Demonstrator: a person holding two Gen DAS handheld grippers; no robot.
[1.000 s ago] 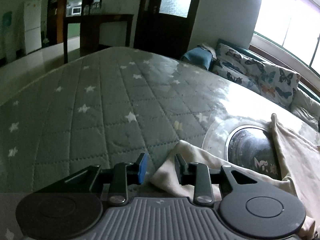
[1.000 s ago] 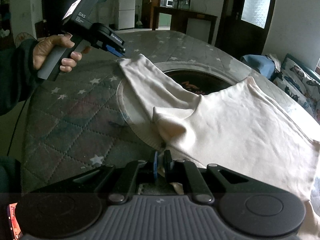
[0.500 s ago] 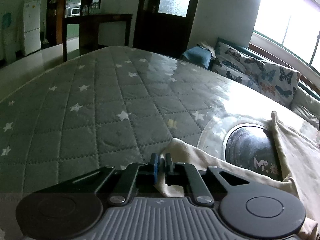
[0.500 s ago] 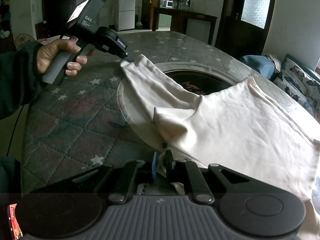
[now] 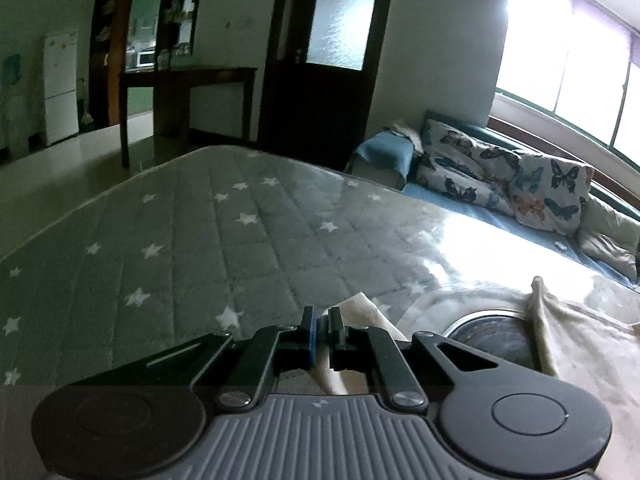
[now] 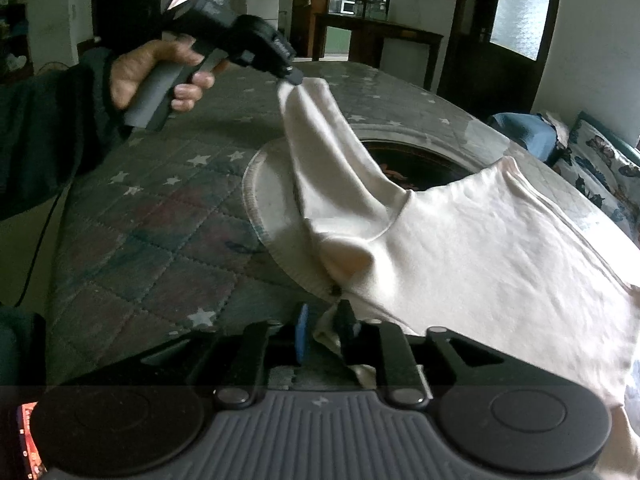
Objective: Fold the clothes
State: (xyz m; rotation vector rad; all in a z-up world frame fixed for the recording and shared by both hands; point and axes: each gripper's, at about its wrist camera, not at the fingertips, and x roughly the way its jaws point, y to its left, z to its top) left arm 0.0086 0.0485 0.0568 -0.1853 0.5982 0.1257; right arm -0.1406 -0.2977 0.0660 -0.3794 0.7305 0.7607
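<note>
**Sleeve stretched between two claws, body lying off at 3 o'clock**

The cream garment [image 6: 460, 240] lies spread on the star-quilted bed [image 6: 160, 248], its body reaching toward 3 o'clock in the right wrist view. The left claw [image 6: 294, 78] is clamped on the sleeve's tip at 11 o'clock and holds it above the bed; the right claw [image 6: 322, 334] stands narrow, with a bunch of cloth from the near edge between its fingers. The sleeve's long axis runs from 11 o'clock down toward 6. In my judgement, any fold turns on carrying that lifted tip across to the body, and the left hand [image 6: 152, 76] is the nearer one.
</note>
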